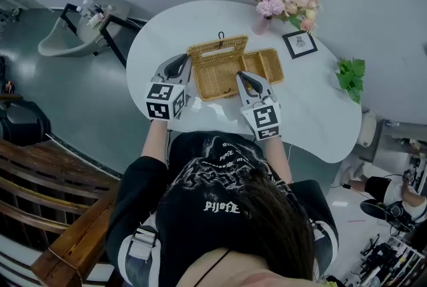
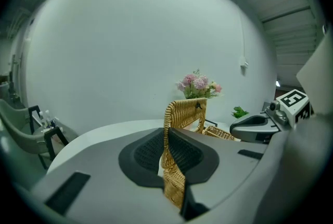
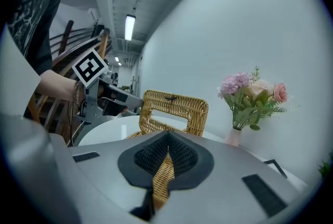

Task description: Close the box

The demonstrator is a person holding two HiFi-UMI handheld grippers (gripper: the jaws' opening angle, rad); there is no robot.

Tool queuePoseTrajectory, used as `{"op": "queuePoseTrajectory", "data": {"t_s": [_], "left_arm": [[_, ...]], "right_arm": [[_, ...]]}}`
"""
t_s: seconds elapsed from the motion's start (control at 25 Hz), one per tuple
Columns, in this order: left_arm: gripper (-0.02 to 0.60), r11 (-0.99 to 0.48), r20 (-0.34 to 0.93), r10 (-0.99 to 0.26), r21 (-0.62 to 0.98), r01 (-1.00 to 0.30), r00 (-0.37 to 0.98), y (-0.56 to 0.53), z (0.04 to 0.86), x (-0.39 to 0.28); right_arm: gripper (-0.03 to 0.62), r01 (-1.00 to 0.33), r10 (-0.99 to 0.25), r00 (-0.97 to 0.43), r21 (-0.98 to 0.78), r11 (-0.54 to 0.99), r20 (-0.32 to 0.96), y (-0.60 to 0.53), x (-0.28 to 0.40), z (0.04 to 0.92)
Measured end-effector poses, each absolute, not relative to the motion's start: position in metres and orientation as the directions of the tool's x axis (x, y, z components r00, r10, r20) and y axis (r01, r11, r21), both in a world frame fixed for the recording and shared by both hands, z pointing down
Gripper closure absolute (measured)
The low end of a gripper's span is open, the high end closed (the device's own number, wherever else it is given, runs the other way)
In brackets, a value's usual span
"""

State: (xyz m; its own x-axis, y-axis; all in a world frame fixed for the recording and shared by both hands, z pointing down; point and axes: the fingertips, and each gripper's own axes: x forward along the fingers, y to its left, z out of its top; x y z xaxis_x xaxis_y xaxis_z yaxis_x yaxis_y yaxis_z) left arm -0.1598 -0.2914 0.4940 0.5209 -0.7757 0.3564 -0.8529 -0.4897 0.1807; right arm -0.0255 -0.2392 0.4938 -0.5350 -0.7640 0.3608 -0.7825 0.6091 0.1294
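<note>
A woven wicker box lies on the white table, and a side flap is spread out to its right. Its handle panel stands upright at the far side. My left gripper is at the box's left edge, shut on a wicker flap that stands upright between its pads. My right gripper is at the near right edge, shut on another wicker flap. The left gripper view shows the handle panel beyond the jaws, with the right gripper to the right.
At the table's far side stand a vase of pink flowers, a small framed picture and a green plant. A grey chair is off to the left. A wooden bench is near the person's left side.
</note>
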Motion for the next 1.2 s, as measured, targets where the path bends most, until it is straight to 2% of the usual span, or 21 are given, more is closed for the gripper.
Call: {"op": "queuePoseTrajectory", "data": {"t_s": [0.48,1.2], "left_arm": [[0.541,-0.478,0.372,-0.820,-0.030,-0.878,0.434,-0.263,0.493,-0.151],[0.541,-0.446,0.369,-0.839,-0.048,-0.894,0.399,-0.232,0.505,-0.139]], "right_arm": [[0.570,-0.764,-0.745,-0.568,0.111,0.635,0.350,-0.217,-0.006,0.493],[0.569,-0.740,-0.723,-0.593,0.116,0.663,0.354,-0.199,0.013,0.499]]}}
